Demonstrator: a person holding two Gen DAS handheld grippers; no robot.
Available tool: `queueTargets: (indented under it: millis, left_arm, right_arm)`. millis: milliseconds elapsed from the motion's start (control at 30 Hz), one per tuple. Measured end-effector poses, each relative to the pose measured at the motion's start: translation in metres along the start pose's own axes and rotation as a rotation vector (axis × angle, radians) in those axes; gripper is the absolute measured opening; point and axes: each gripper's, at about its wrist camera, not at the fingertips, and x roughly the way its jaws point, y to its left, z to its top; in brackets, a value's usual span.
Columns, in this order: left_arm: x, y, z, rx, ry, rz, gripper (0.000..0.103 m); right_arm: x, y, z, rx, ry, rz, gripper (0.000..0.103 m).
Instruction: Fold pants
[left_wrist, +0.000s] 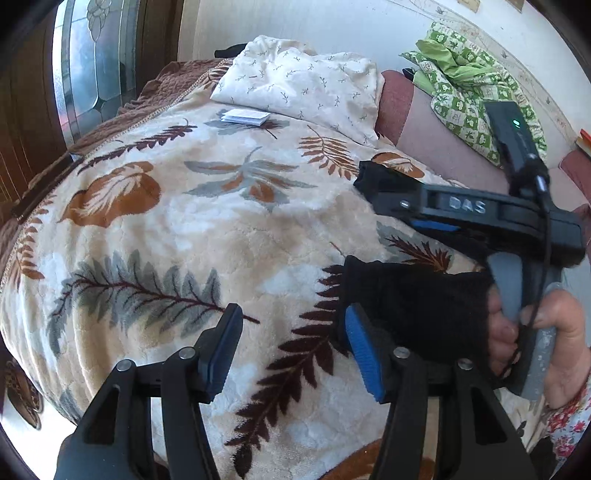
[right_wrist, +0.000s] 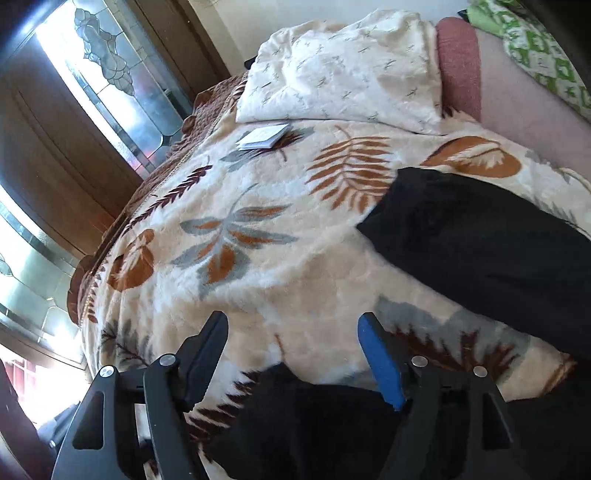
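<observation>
**Left wrist view: both grippers free above the black pants**

Left wrist view shows the left gripper (left_wrist: 291, 347) parted, nothing between its pads, over the blanket (left_wrist: 177, 229). The right gripper (right_wrist: 295, 354) also stands apart and empty. The pants (right_wrist: 480, 243) lie spread beside it, one fold perhaps already made, likely awaiting a fresh grasp.
</observation>
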Motion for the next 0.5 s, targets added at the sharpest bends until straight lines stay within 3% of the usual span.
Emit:
queueTargets:
  millis: [100, 500]
  left_arm:
    - [-0.002, -0.013, 0.002, 0.045, -0.009, 0.036, 0.057]
    - [0.000, -0.091, 0.018, 0.243, -0.038, 0.040, 0.063]
  right_arm:
    - [-0.029, -0.038, -0.018, 0.012, -0.011, -0.070, 0.078]
    - [-0.118, -0.206, -0.082, 0.248, -0.040, -0.306, 0.078]
